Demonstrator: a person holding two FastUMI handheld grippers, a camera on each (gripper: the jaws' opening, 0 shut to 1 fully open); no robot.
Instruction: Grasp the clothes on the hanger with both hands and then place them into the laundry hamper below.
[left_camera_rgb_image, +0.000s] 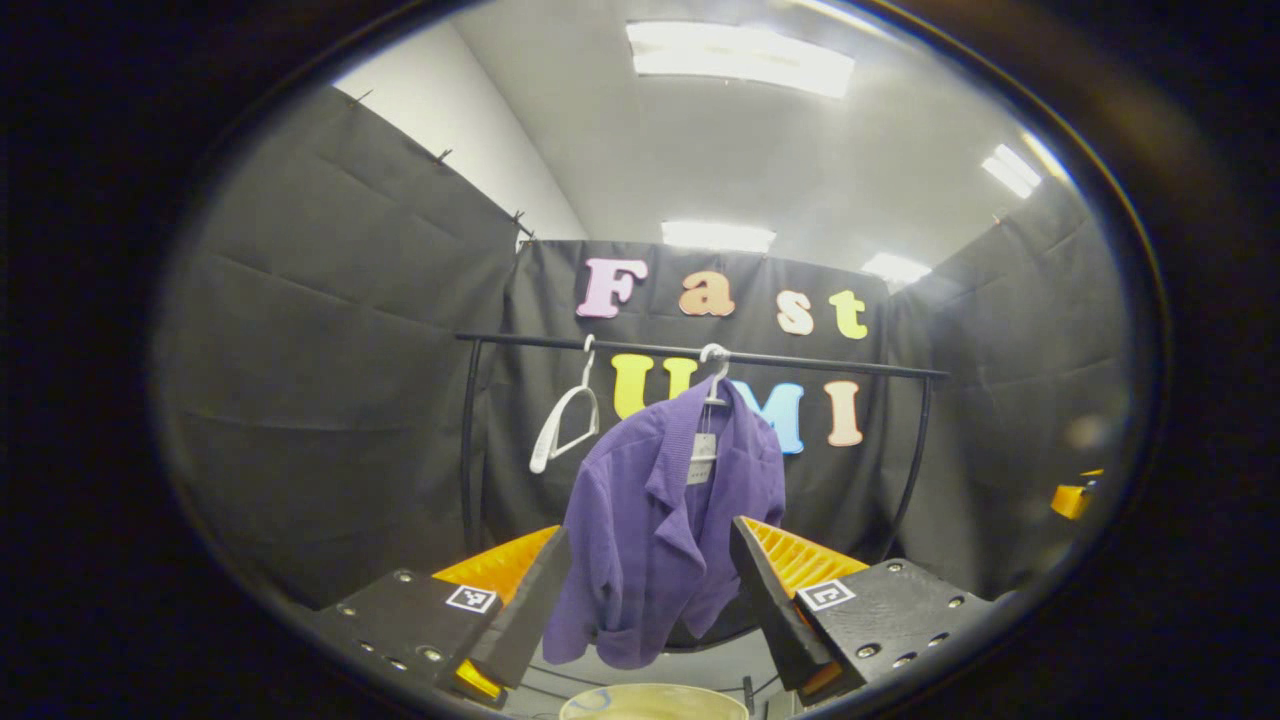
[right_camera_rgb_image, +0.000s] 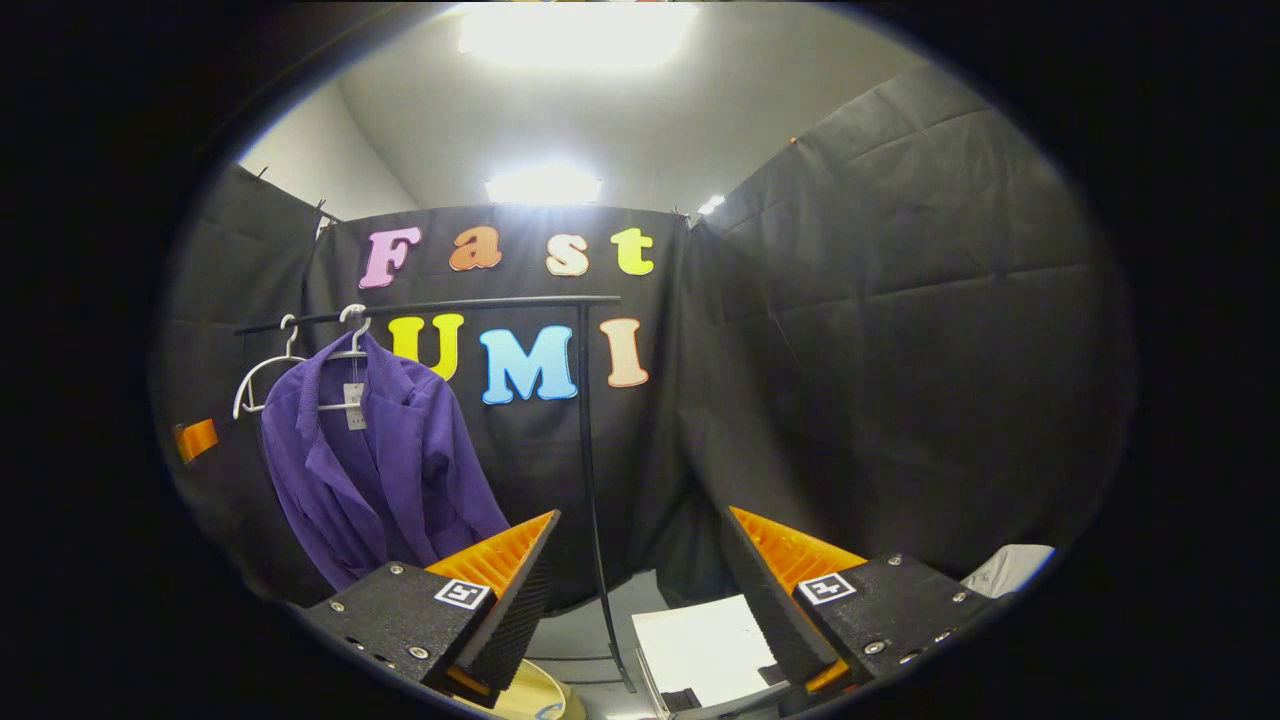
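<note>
Purple jacket (left_camera_rgb_image: 660, 510) hangs from a white hanger (left_camera_rgb_image: 714, 372) on the black rail (left_camera_rgb_image: 800, 362), beside an empty hanger (left_camera_rgb_image: 565, 420); I see the hamper rim (left_camera_rgb_image: 650, 700) below it. My left gripper (left_camera_rgb_image: 650, 600) and right gripper (right_camera_rgb_image: 640, 600) are both spread wide, holding nothing

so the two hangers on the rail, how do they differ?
The right hanger carries the purple jacket, so little more than its hook shows; the left hanger is bare, its whole frame visible. In the left gripper view the bare one hangs turned at an angle, while the loaded one faces the camera. Both are white and hook on the same black rail.
</note>
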